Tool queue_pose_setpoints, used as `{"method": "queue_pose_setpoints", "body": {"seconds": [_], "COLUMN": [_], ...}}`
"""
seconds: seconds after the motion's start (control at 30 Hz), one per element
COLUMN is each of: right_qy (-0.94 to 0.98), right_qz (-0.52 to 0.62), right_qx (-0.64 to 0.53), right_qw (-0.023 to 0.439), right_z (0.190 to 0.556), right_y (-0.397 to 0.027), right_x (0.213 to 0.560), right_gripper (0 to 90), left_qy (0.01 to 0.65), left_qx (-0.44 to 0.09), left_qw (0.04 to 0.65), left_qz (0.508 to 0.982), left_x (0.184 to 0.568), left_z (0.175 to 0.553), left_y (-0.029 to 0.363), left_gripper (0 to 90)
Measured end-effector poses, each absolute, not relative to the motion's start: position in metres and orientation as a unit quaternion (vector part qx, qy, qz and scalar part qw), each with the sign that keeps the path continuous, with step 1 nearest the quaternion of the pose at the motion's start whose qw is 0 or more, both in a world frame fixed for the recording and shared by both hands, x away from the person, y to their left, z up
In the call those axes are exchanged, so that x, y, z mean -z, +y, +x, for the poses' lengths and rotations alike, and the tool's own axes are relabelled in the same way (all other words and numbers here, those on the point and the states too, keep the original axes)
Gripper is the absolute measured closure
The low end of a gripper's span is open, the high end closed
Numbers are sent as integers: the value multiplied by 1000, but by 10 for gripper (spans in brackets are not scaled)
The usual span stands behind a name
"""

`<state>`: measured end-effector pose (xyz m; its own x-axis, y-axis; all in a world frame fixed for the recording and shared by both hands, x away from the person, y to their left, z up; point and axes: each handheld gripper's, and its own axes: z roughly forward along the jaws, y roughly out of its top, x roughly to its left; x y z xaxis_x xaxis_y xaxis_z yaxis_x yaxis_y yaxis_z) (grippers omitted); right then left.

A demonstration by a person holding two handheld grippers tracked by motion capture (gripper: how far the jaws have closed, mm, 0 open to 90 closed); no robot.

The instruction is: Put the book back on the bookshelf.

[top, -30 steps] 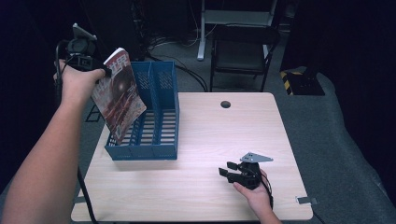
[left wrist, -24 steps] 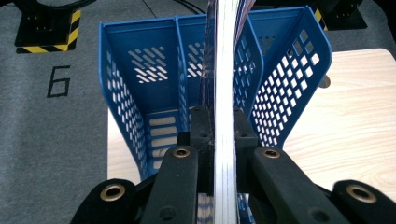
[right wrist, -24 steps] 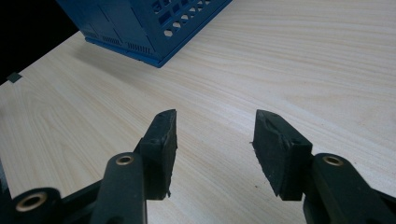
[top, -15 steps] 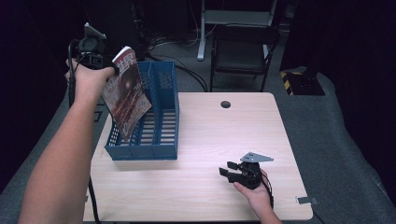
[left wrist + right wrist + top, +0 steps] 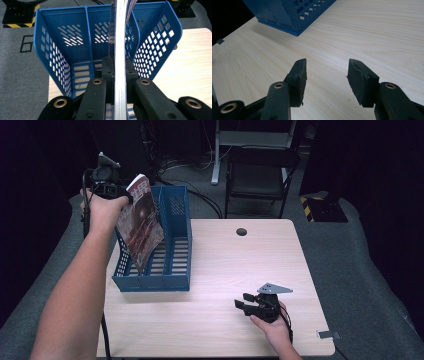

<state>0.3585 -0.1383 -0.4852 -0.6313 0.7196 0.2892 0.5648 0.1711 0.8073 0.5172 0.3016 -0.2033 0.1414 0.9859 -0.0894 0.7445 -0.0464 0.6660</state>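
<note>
Hanging over the blue file rack (image 5: 170, 265), the magazine (image 5: 142, 227) was tilted, its top corner toward twelve o'clock and its lower corner dipping into the rack's left-hand slots near the front wall. I had my left gripper (image 5: 107, 182) clamped on its upper edge at about ten o'clock of the table, jaws pressed together on the pages. From the left gripper view the magazine (image 5: 120, 50) ran edge-on straight up the middle, a thin white stack of pages between the black jaws, bending slightly at the far end, with the rack (image 5: 57, 62) standing open behind it, its dividers on either side of the paper edge and its perforated walls flaring outward. The cover I saw from above was dark reddish-brown with a pale band and red lettering along the top.

Outward from there, the rack sat at the nine o'clock edge of the table (image 5: 225, 330), its front left corner just about at the tabletop's rim, so I had little room on that side. Toward three o'clock the light wood lay bare well past the small round hole (image 5: 241, 231) at twelve.

My right gripper (image 5: 245, 306) rested near five o'clock, well apart from the rack, close to the near edge. Its jaws stood apart with bare wood (image 5: 362, 30) between them, the rack's corner (image 5: 292, 15) far off at eleven o'clock.
</note>
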Motion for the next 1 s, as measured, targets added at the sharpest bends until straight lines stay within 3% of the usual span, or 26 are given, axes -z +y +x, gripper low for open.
{"method": "queue_pose_setpoints", "body": {"seconds": [1.0], "right_qy": [759], "right_qz": [425], "right_qx": [-488], "right_qw": [80], "right_z": [359], "right_y": [-140], "right_x": [485], "right_gripper": [493], "left_qy": [625], "left_qx": [-182], "left_qw": [285], "left_qz": [703], "left_x": [247], "left_z": [527], "left_y": [298], "left_gripper": [839]}}
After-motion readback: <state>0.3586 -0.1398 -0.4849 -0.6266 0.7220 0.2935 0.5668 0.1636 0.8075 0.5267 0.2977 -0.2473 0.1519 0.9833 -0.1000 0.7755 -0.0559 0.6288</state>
